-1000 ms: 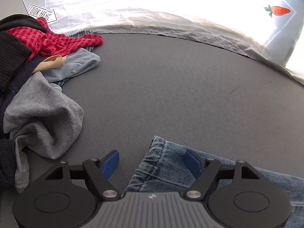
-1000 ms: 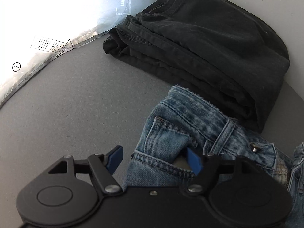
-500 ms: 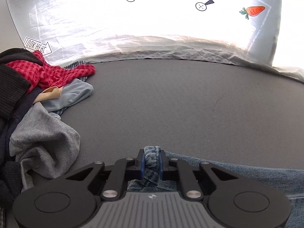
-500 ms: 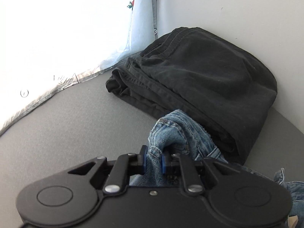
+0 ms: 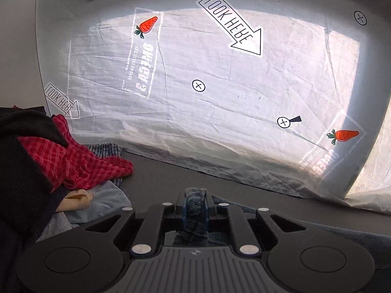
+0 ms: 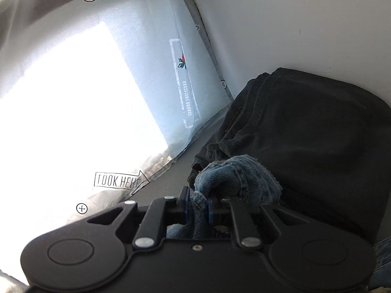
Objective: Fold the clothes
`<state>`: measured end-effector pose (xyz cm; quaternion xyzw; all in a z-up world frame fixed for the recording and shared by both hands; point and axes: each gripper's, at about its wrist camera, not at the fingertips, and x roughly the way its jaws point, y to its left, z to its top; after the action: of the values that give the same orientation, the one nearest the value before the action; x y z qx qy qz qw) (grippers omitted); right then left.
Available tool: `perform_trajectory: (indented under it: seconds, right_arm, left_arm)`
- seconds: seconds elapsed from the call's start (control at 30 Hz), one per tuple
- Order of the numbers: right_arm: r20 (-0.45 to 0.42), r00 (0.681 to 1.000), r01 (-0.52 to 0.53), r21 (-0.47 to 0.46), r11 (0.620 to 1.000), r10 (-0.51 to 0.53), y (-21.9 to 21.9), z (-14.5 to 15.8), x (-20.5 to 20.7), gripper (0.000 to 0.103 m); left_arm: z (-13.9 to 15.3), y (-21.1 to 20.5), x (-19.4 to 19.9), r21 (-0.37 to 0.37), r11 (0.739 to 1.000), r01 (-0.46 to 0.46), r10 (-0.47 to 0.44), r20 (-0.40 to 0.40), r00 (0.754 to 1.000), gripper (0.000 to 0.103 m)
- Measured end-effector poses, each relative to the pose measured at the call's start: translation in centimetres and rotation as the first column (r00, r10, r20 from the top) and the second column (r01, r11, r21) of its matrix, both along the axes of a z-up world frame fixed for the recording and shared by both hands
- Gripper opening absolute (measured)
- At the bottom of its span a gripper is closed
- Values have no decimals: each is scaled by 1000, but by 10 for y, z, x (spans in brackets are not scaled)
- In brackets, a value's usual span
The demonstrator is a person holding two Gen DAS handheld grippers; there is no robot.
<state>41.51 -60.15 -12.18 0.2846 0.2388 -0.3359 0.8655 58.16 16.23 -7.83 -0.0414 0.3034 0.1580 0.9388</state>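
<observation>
Left wrist view: left gripper (image 5: 195, 206) pinching a bunched fold of the blue jeans (image 5: 195, 210), blue pads (image 5: 183, 207) pressed in on both sides of the denim. More denim trails off to the right behind the gripper body, lying low on the dark grey surface (image 5: 171, 178). Left of the gripper sits a heap of unfolded clothes: red checked shirt (image 5: 80, 161) on top, black knit garment (image 5: 22, 161) at the far left, pale blue cloth (image 5: 105, 200) and a beige piece (image 5: 75, 199) just beside the gripper's left linkage. Ahead, a translucent printed sheet (image 5: 220, 97) with carrot pictures and arrow labels rises from the far edge of the surface. Right wrist view: right gripper (image 6: 197, 207) clamped on another part of the jeans (image 6: 234, 175), jaws easing apart a little with denim between the pads; the cloth bulges up ahead of the fingertips. Right of and beyond it lie folded black trousers (image 6: 305, 134), against a white wall (image 6: 293, 24). Left of the gripper, the same printed sheet (image 6: 158, 85), strongly backlit.
</observation>
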Motion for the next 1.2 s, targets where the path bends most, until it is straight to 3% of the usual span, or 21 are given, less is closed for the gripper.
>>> perform_trajectory:
  seconds: [0.13, 0.23, 0.3, 0.47, 0.57, 0.67, 0.73, 0.8, 1.0, 1.13, 1.2]
  right_arm:
    - [-171, 981, -89, -5, 996, 87, 13, -26, 49, 33]
    - [-157, 981, -124, -35, 992, 117, 23, -32, 47, 41]
    - [-139, 982, -136, -53, 989, 128, 24, -33, 36, 42]
    - [-137, 981, -150, -89, 985, 138, 19, -31, 4, 49]
    - [-123, 984, -139, -102, 985, 126, 8, -25, -15, 49]
    - [-178, 982, -96, -164, 982, 66, 2, -25, -31, 47]
    - [-218, 975, -65, -135, 989, 34, -8, -36, -41, 33]
    - [-242, 970, -34, -87, 996, 12, -18, -49, -53, 28]
    - [-222, 975, -4, 34, 999, 12, -26, -80, -93, 34]
    - [-295, 955, -14, -43, 999, 0, -12, -87, -101, 41]
    - [-269, 963, 9, -32, 999, -17, -10, -90, -109, 42]
  left_arm:
    - [-36, -2, 37, 90, 993, -76, 88, -141, 986, 25]
    - [-55, 2, 34, 109, 989, -100, 119, -191, 974, 32]
    - [-62, 6, 23, 67, 992, -107, 118, -205, 972, 46]
    - [-81, 1, -7, 30, 994, -100, 105, -275, 956, 47]
    - [-84, -9, -24, 16, 994, -107, 107, -291, 951, 47]
    - [-82, -21, -40, -22, 991, -132, 120, -290, 950, 48]
    - [-80, -33, -52, -37, 990, -135, 118, -295, 948, 49]
    - [-79, -46, -65, -47, 990, -135, 115, -302, 946, 52]
    - [-75, -83, -111, -107, 988, -110, 68, -338, 939, 53]
    - [-76, -101, -135, -148, 985, -87, 26, -370, 929, 53]
    - [-76, -113, -144, -130, 990, -56, 1, -383, 924, 53]
